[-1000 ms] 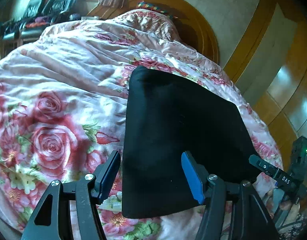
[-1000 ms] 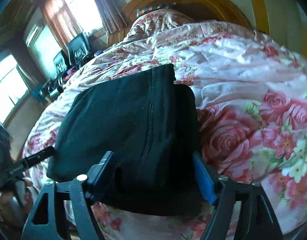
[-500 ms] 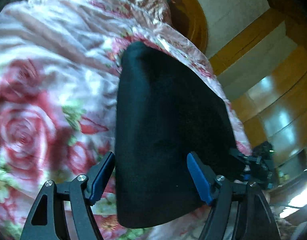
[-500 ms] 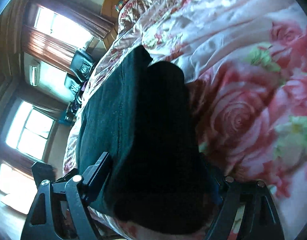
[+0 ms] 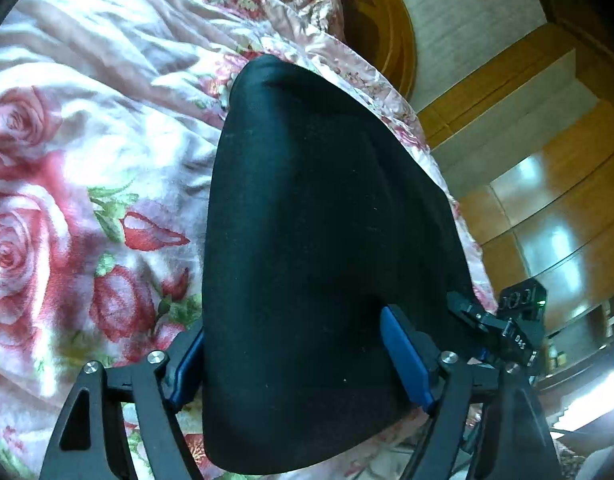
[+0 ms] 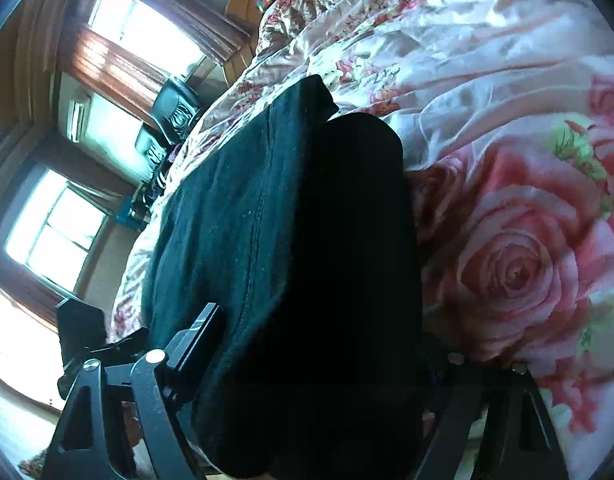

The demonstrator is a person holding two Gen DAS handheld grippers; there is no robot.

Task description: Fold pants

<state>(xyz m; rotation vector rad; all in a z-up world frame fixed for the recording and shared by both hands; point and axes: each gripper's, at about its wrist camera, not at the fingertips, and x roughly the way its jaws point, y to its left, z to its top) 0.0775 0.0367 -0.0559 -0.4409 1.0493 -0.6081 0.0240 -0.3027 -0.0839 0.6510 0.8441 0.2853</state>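
Observation:
The black pants (image 5: pixel 323 248) lie folded into a thick stack on a floral bedspread (image 5: pixel 79 184). My left gripper (image 5: pixel 295 368) stands open, its blue-padded fingers (image 5: pixel 407 364) straddling the stack's near edge, one on each side. In the right wrist view the pants (image 6: pixel 299 264) fill the centre, with a seam running along them. My right gripper (image 6: pixel 319 360) is open around the other near end; its right finger is mostly hidden behind the cloth. The right gripper also shows in the left wrist view (image 5: pixel 503 324).
A rounded wooden headboard (image 5: pixel 391 28) stands at the far end of the bed. Wooden wardrobe panels (image 5: pixel 547 184) are on the right. Windows with curtains (image 6: pixel 119 52) and black chairs (image 6: pixel 167 116) stand beyond the bed's left side.
Both grippers have moved forward and lower, so the folded pants now sit deeper between the open fingers. The pants have stayed in place on the bed.

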